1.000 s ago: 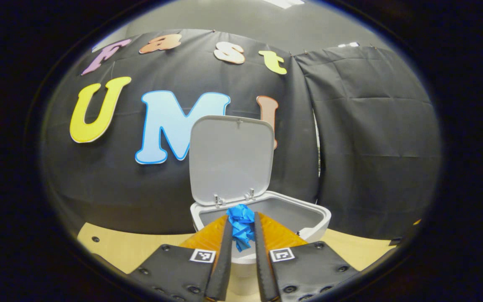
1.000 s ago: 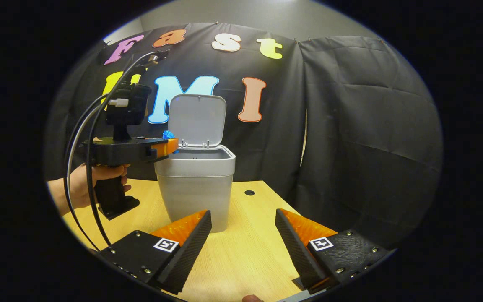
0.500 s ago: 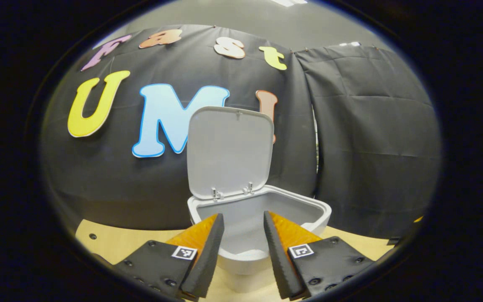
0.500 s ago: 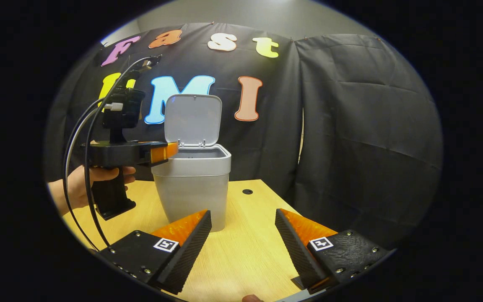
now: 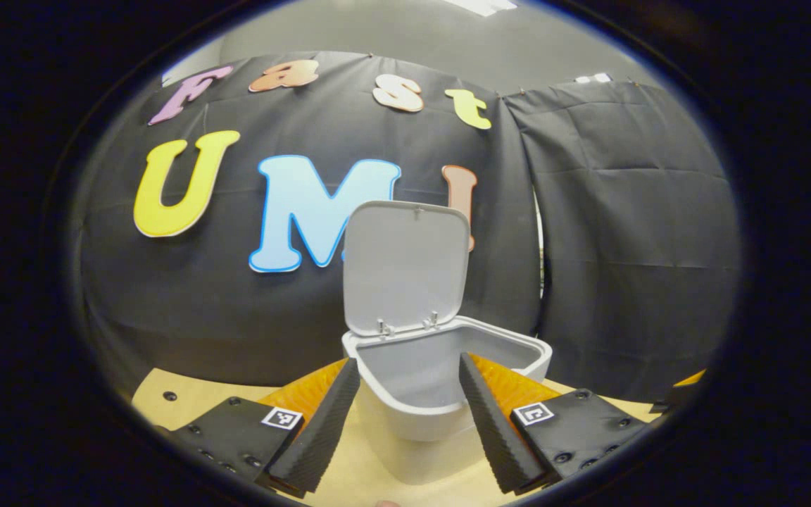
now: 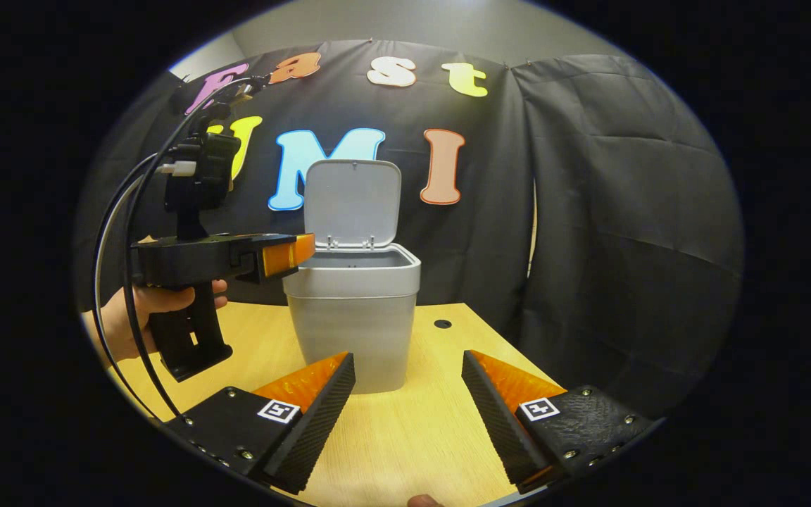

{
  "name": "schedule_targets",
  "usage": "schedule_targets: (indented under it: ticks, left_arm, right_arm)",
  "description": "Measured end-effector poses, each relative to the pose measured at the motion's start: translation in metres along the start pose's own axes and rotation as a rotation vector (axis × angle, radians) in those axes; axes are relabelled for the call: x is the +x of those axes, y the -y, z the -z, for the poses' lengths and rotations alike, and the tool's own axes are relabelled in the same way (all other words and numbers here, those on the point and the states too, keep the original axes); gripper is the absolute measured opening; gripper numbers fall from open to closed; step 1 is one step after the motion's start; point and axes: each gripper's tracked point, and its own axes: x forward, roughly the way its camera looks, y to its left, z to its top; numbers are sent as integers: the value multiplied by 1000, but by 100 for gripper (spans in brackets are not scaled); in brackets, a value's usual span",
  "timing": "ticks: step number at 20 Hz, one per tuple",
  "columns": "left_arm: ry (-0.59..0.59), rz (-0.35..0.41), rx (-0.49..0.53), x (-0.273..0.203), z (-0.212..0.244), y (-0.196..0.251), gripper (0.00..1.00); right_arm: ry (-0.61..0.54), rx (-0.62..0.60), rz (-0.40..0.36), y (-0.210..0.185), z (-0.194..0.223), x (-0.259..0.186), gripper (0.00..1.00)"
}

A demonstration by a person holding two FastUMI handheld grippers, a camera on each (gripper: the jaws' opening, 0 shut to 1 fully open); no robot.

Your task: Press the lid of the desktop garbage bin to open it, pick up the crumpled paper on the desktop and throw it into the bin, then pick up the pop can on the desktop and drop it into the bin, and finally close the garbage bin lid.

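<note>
Left gripper (image 5: 402, 394) hovers wide open and empty before the bin (image 5: 448, 373), whose lid (image 5: 405, 264) stands upright. Right gripper (image 6: 409, 391) gapes empty over the desk (image 6: 405, 436).

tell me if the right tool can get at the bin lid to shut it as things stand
Probably yes. The right tool is open and empty, the lid stands upright on the bin, and bare table lies between them. The left tool, near the rim, may need to back off.

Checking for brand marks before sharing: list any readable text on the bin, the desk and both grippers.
None can be read.
Bin, lid, desk: no text.
Left gripper, right gripper: square coded markers only, no words.
</note>
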Motion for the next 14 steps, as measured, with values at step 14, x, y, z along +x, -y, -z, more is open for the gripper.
schedule_targets:
  ticks: [14]
  left_arm:
    - [11, -166, -28, -81, 0, -74, 95]
  right_arm:
    - [-10, -53, -233, -72, 7, -1, 98]
